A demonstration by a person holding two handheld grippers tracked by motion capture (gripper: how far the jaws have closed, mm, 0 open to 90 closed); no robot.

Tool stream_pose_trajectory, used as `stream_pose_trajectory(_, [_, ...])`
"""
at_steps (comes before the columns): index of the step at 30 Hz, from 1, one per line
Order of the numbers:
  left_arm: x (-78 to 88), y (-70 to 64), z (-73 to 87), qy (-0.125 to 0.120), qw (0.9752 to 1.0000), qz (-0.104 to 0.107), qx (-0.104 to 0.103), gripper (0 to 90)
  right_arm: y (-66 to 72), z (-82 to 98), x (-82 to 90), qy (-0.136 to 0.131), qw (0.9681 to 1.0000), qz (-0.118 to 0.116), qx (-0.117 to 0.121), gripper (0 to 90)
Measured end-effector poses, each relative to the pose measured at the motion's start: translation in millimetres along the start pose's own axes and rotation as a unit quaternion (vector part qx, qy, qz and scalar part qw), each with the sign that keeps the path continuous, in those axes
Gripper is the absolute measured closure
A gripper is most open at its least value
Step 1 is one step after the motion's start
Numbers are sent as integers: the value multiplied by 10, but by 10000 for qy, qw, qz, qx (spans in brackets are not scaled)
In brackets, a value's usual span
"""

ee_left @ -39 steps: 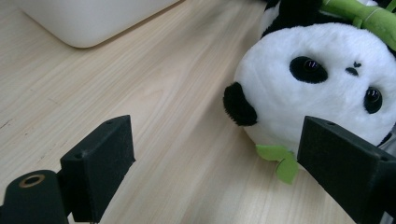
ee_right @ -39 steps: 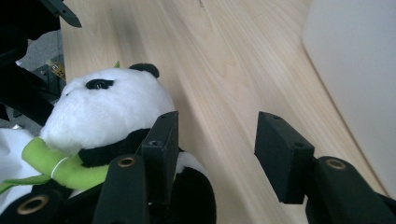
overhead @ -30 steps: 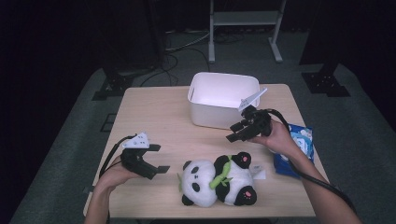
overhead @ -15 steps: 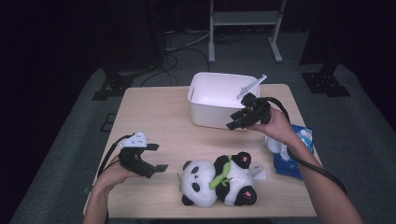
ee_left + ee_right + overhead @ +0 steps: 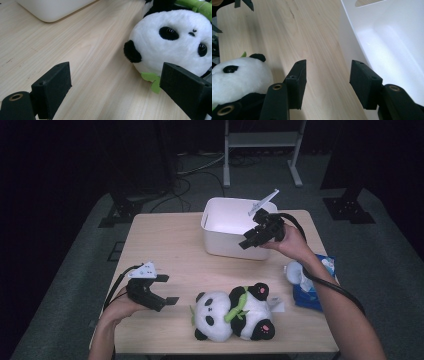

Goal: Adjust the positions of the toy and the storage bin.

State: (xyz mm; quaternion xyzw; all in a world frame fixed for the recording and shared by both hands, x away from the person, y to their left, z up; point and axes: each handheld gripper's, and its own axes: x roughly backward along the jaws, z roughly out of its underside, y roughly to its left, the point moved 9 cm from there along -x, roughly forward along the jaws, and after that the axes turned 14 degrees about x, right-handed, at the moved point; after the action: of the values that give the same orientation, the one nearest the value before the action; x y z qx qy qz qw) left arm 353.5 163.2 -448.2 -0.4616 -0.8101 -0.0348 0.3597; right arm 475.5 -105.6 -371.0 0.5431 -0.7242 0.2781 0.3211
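A plush panda (image 5: pixel 235 312) with a green bamboo sprig lies on its back near the front edge of the wooden table (image 5: pixel 170 250). My left gripper (image 5: pixel 167 289) rests left of it, open and empty; in the left gripper view the panda's head (image 5: pixel 175 42) sits just beyond the right jaw of the gripper (image 5: pixel 117 72). My right gripper (image 5: pixel 250 241) hovers at the front right corner of a white bin (image 5: pixel 225 242), open with nothing between its jaws. In the right gripper view the gripper (image 5: pixel 327 67) points down between the bin wall (image 5: pixel 392 32) and the panda (image 5: pixel 239 75).
A blue packet (image 5: pixel 315 290) with a small white and blue soft thing (image 5: pixel 295 270) on it lies at the table's right edge, under my right forearm. The white bin looks empty inside. Bare tabletop lies between the bin and the left gripper. Dark floor and stands surround the table.
My right gripper has risen and moved from above the panda toward the bin's front right corner. The left gripper and the panda have stayed in place.
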Motion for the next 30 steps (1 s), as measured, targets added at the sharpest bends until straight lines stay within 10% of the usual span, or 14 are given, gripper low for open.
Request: stream_pose_trajectory(30, [15, 115, -104, -178, 9998, 91, 67, 90, -460, -177, -393, 487, 9988, -43, 0, 584])
